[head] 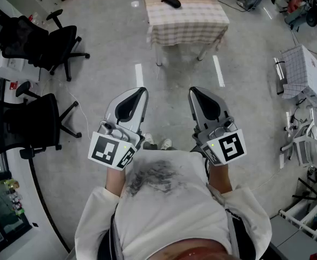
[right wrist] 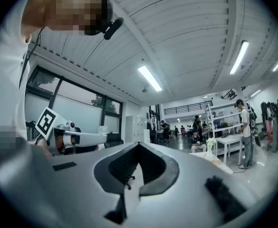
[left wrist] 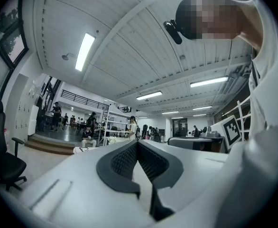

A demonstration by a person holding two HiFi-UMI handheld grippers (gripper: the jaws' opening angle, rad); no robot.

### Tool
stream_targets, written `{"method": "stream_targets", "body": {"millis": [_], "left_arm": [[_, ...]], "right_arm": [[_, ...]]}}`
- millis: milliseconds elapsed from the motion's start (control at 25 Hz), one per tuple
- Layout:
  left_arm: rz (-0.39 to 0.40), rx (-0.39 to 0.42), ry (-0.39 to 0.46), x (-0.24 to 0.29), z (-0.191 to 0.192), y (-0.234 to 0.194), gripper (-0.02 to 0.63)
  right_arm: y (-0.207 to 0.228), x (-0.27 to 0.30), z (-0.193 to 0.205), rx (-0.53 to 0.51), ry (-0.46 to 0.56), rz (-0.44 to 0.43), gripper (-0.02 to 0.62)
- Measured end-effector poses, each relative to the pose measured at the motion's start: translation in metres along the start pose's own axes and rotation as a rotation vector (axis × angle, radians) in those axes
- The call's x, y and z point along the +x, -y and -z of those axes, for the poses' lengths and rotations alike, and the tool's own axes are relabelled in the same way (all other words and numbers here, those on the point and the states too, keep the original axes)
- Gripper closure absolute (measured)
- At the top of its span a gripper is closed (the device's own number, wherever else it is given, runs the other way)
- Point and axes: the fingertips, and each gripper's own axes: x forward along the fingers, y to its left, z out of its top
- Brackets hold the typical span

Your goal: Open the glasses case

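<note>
The dark glasses case (head: 171,1) lies on the checked table (head: 188,20), well apart from me, and only the head view shows it. I hold my left gripper (head: 141,92) and my right gripper (head: 193,92) level before my chest, side by side. The gripper views show ceiling lamps (left wrist: 84,51) and far people (right wrist: 245,127). In them both pairs of jaws are pressed together on nothing.

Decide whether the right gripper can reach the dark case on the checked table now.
Probably not: the right gripper, shut, sits by the person's chest, a stretch of floor away from the dark case. Nothing blocks the way.
</note>
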Motion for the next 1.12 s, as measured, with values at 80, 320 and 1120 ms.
{"method": "stream_targets", "body": {"millis": [80,320,1120], "left_arm": [[-0.003,0.007,0.004,0.002,-0.001,-0.001,0.598],[-0.005,0.008,0.016,0.009,0.000,0.003,0.598],[0.040,-0.031,0.013,0.077,0.011,-0.076,0.598]], "right_arm": [[0.002,0.001,0.001,-0.003,-0.002,0.002,0.581],[0.011,0.000,0.003,-0.003,0.003,0.022,0.580],[0.058,0.073,0.027,-0.078,-0.062,0.110,0.580]]}}
